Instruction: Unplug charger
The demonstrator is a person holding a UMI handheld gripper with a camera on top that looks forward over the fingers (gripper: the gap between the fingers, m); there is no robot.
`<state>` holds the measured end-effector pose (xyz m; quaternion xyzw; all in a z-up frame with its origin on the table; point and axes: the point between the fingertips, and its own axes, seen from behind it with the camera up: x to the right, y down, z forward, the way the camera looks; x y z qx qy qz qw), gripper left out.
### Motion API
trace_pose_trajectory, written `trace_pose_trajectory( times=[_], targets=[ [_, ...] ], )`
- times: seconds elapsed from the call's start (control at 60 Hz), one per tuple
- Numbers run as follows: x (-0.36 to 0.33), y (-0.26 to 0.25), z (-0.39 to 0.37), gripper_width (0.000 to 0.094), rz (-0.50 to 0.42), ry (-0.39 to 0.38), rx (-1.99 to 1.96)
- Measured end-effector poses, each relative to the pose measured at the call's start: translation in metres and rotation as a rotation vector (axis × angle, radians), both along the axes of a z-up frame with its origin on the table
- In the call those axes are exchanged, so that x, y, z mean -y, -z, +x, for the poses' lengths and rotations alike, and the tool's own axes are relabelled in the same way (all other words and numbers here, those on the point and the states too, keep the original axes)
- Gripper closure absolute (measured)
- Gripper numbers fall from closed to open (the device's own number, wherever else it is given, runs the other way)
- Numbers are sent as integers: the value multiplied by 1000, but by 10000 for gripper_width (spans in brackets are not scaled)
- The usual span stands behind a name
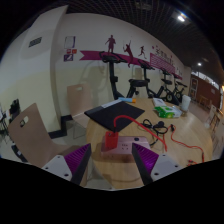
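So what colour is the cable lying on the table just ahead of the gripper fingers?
Red cable, clearest in the gripper view.

- The tongs (112, 163) point forward, held level.
- Two purple pads (77, 158) face each other on the inner sides.
- The fingers stand wide apart, pressing on nothing.

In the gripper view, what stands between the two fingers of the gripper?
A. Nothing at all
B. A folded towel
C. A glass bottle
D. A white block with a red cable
D: a white charger block with a red cable stands between the purple fingers of the gripper, with a gap at each side.
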<state>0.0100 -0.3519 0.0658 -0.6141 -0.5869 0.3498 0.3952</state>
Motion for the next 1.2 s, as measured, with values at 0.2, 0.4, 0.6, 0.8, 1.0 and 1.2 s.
trace_pose_trajectory(
  times=[0.2, 0.4, 0.6, 0.8, 1.0, 1.2],
  targets=[
    [3, 29, -55, 77, -27, 41, -23],
    [-6, 38, -89, 128, -36, 74, -48],
    [-11, 37, -97, 732, 8, 76, -49],
    [-38, -83, -105, 757, -8, 97, -232],
    [-142, -143, -89, 760, -29, 158, -153],
    [-261, -60, -68, 730, 138, 188, 124]
  ],
)
